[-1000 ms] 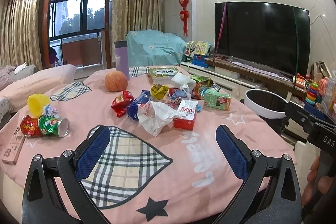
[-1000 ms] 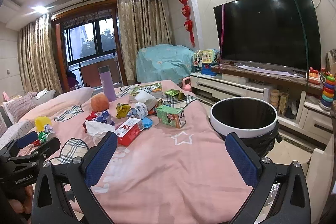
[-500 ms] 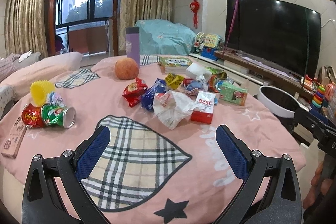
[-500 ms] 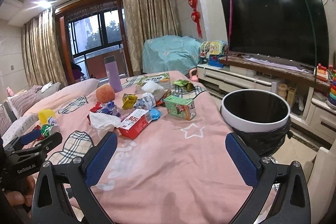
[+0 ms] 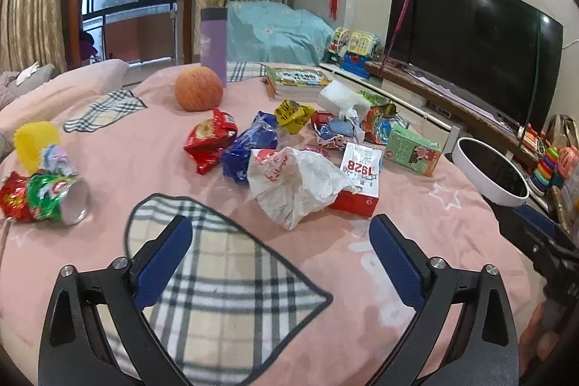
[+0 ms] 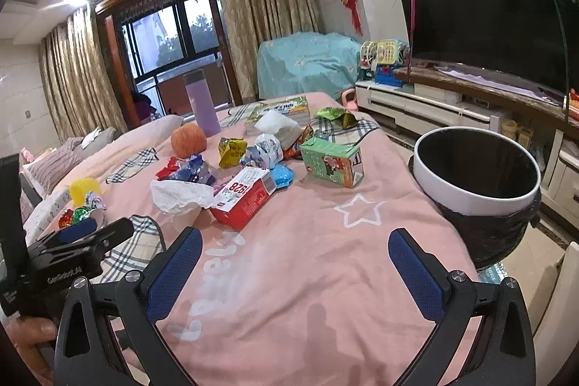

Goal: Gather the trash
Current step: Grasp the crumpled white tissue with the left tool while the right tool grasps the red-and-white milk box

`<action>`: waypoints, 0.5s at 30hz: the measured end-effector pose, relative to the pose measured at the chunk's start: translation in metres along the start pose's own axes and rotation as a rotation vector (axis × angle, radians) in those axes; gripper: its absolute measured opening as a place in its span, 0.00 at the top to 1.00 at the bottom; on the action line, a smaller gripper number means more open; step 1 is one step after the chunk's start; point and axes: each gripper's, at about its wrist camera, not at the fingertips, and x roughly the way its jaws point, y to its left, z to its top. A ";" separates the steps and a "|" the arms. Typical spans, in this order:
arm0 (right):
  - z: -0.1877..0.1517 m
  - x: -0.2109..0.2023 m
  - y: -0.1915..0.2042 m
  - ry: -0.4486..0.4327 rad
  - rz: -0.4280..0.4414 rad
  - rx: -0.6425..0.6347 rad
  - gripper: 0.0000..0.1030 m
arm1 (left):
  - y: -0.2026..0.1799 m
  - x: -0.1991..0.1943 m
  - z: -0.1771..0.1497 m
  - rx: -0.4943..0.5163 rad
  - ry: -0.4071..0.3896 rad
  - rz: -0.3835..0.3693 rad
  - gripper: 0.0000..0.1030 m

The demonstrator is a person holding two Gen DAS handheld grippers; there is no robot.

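Observation:
Trash lies piled on the pink tablecloth (image 5: 144, 169). It includes a crumpled white paper bag (image 5: 293, 183), a red-and-white "1928" carton (image 5: 360, 176), a green carton (image 5: 412, 151), red (image 5: 210, 143), blue (image 5: 249, 143) and yellow (image 5: 293, 111) wrappers, and a crushed can (image 5: 47, 198) far left. My left gripper (image 5: 280, 234) is open and empty just short of the paper bag. My right gripper (image 6: 295, 241) is open and empty over bare cloth, with the carton (image 6: 246, 198) and paper bag (image 6: 181, 194) ahead to its left. A white-rimmed bin (image 6: 474, 169) lined with a black bag stands off the table's right edge.
An orange fruit (image 5: 198, 88), a purple bottle (image 5: 213, 46), a book (image 5: 296, 78) and a yellow cup (image 5: 34, 141) also sit on the table. A TV (image 6: 488, 13) on a low cabinet lines the right wall. The left gripper's body (image 6: 79, 241) shows at the right wrist view's lower left.
Both grippers have moved forward over the table toward the trash pile, the left one tilting down. Both stay open and empty. Nothing on the table has moved.

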 end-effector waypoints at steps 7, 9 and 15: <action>0.004 0.020 0.000 0.052 0.005 0.007 0.01 | 0.007 0.041 0.010 -0.055 0.085 -0.056 0.24; 0.006 0.028 0.003 0.068 0.007 0.006 0.01 | 0.009 0.049 0.012 -0.069 0.100 -0.084 0.33; 0.010 0.051 0.017 0.118 0.037 -0.007 0.01 | 0.013 0.049 0.013 -0.050 0.111 -0.156 0.83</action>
